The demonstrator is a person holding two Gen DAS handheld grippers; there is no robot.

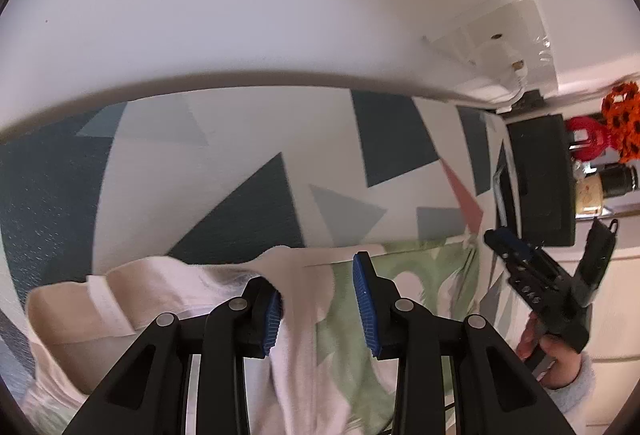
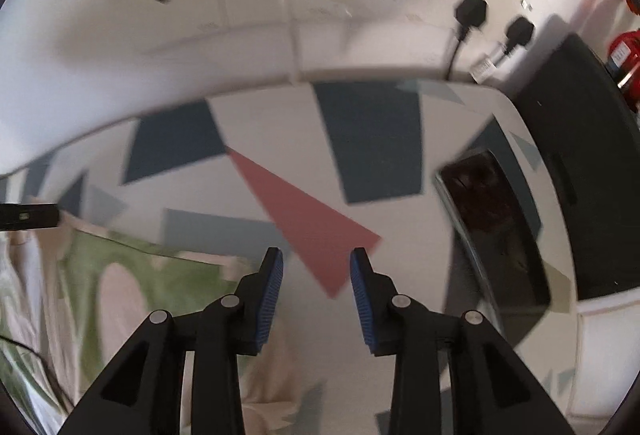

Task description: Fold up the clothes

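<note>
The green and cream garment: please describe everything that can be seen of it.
The garment is soft cloth with a pale green and cream leafy print and a plain cream part on its left side. It lies crumpled, not flat, on the patterned table cover, its upper edge fairly straight. The left gripper hangs over it, jaws apart, cloth between them but not pinched. The right gripper is beside its edge.
</note>
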